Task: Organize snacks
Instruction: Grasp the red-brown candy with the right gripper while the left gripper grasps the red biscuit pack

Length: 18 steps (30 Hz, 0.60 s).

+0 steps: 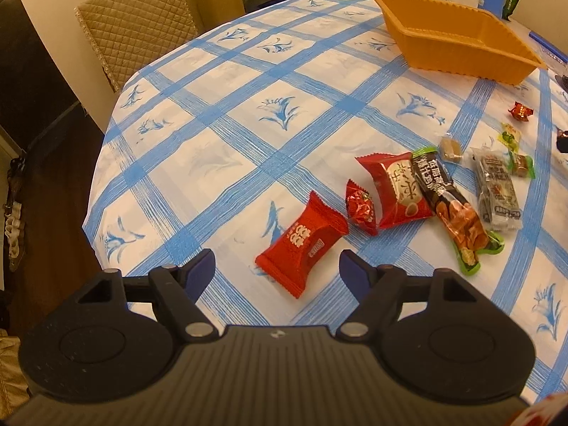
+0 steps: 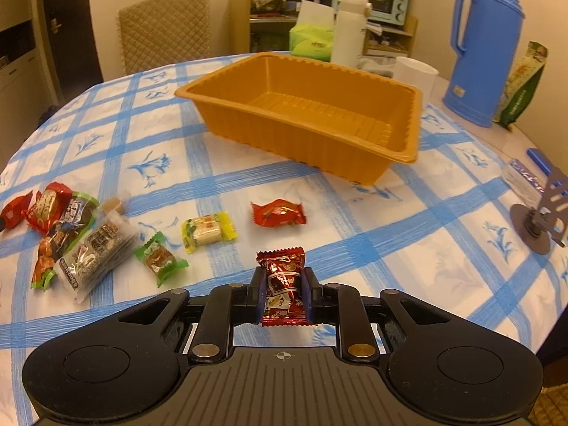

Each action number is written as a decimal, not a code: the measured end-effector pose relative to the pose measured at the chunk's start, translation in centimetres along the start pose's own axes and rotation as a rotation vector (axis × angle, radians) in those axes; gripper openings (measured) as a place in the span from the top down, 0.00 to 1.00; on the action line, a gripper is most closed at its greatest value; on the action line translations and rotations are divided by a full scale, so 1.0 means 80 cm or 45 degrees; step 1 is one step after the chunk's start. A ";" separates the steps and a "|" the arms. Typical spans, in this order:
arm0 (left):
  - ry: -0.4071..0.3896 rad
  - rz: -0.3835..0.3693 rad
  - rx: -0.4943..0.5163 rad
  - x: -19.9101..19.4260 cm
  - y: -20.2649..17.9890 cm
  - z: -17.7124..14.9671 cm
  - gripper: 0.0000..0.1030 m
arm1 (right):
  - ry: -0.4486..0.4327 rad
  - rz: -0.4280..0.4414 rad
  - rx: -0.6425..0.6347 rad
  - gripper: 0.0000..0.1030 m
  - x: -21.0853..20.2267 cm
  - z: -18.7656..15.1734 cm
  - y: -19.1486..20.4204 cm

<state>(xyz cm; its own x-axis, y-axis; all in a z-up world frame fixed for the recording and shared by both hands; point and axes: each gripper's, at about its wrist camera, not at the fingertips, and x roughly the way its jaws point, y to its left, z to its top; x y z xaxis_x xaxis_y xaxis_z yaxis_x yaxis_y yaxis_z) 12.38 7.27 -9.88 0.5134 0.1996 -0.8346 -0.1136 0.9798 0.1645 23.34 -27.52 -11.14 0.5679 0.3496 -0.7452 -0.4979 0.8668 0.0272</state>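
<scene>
Only from the right wrist: right tool (image 2: 284,285) pinches a dark-red candy (image 2: 284,289); left tool (image 1: 277,266) gapes, seemingly empty.

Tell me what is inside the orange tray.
Nothing: the orange tray shows only its bare ribbed floor. The strip just behind its near wall is hidden. Every snack lies outside, one dark red candy between the right fingers.

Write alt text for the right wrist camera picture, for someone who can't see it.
The right gripper is shut on a dark red wrapped candy above a blue-checked tablecloth. An empty orange tray sits beyond it, and more wrapped snacks lie scattered to the left.
</scene>
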 end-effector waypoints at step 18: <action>0.021 -0.159 0.010 0.032 0.009 0.016 0.74 | 0.001 -0.069 0.094 0.80 -0.040 -0.016 -0.009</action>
<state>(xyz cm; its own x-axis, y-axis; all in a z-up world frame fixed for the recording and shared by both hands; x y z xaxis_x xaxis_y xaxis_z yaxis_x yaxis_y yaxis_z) 14.69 8.50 -11.19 0.5091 0.0758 -0.8574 -0.0430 0.9971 0.0626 21.04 -29.76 -9.66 0.5920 0.3011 -0.7476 -0.4167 0.9083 0.0359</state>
